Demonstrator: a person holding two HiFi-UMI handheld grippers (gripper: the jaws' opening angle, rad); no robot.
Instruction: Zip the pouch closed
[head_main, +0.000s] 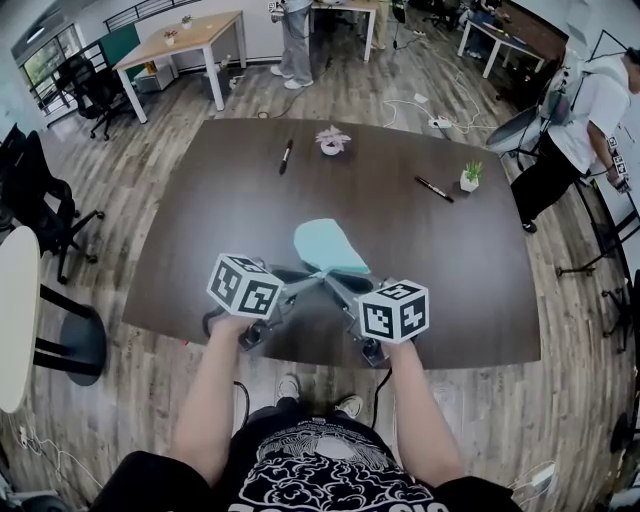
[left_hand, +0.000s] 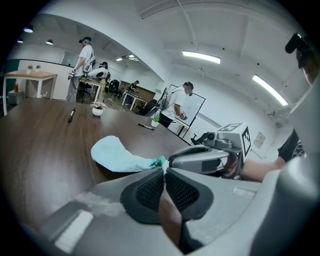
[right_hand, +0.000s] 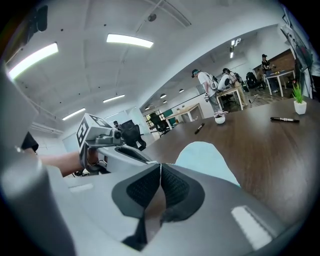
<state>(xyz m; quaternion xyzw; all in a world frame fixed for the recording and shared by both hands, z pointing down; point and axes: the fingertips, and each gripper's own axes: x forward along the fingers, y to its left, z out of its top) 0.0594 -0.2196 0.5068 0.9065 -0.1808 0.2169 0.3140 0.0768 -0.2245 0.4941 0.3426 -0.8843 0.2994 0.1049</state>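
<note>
A light teal pouch (head_main: 330, 247) lies flat on the dark table (head_main: 220, 220), its narrow near end pointing at me. Both grippers meet at that end. My left gripper (head_main: 317, 275) comes in from the left with its jaws shut, and a teal corner of the pouch (left_hand: 117, 155) sticks out at its tips (left_hand: 163, 171). My right gripper (head_main: 337, 279) comes in from the right, also shut (right_hand: 160, 167), with a thin pale sliver between its pads that looks like the zip pull. The pouch (right_hand: 205, 155) spreads out behind its jaws. The zip itself is hidden.
Two black markers (head_main: 286, 155) (head_main: 434, 188) and two small potted plants (head_main: 331, 142) (head_main: 470, 177) sit further back on the table. The table's front edge (head_main: 330, 362) runs just under my hands. A person (head_main: 585, 120) stands at the right, office chairs (head_main: 40, 200) at the left.
</note>
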